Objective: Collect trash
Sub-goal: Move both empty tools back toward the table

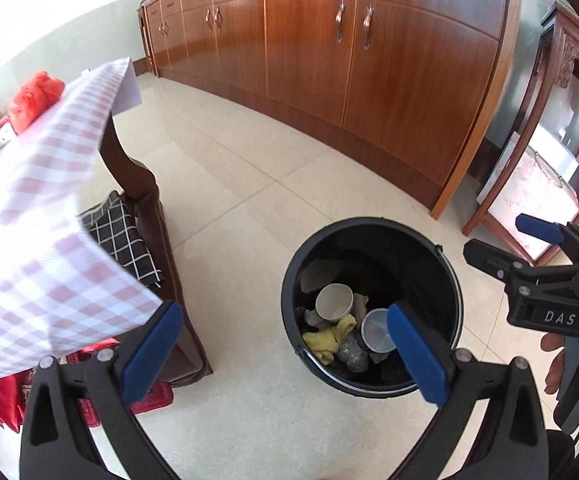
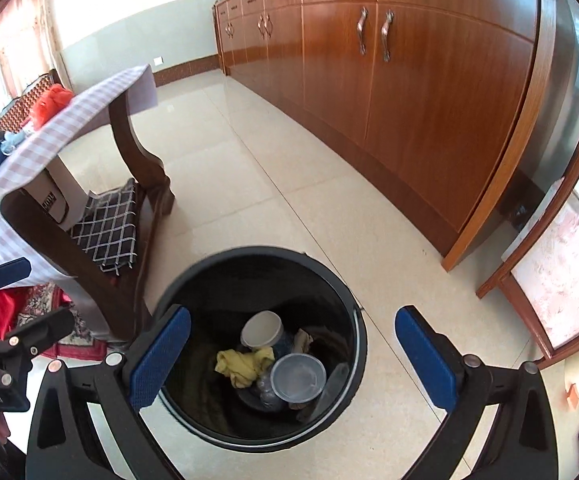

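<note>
left wrist view: your left gripper [image 1: 285, 350] hung over the round black plastic bin [image 1: 371, 306] on the floor, jaws spread wide, nothing between them. the trash lay inside: white paper cup [image 1: 334, 301], crumpled yellow cloth [image 1: 329, 338], clear plastic lid [image 1: 377, 330]. your right gripper [image 1: 505, 246] read "das".

right wrist view: right gripper [image 2: 292, 354] was likewise released and empty, aimed down into the bin [image 2: 259, 354], likely just after a drop. the checked-cloth table [image 2: 69, 120] stood beside it. the left gripper's label partly read "robot.ai".
</note>
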### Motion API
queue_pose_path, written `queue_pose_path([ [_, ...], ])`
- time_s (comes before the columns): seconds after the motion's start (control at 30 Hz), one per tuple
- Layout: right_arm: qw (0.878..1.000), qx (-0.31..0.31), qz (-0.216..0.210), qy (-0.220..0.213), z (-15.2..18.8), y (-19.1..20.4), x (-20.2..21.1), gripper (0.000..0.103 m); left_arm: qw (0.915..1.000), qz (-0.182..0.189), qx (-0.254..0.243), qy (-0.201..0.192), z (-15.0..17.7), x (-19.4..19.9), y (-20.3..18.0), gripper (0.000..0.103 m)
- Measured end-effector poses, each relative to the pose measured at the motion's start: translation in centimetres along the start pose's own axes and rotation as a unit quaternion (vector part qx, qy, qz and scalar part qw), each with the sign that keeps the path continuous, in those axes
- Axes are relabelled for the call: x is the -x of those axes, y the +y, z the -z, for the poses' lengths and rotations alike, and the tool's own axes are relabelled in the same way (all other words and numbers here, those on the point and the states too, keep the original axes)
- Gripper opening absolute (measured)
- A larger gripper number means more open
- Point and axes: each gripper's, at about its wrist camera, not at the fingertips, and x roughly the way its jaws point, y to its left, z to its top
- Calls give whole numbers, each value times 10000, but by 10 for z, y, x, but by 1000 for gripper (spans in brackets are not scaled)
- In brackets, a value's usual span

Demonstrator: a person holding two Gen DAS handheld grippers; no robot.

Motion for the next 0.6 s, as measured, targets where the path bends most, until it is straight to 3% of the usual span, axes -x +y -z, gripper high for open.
queue_pose_path([
  [0.17,9995,86,-88,-280,-12,29,30,103,9998,-159,74,-4,-2,22,29,102],
  [0.6,9940,533,-433,-852,-50,132,80,103,9957,-559,389,-630,2,85,118,102],
])
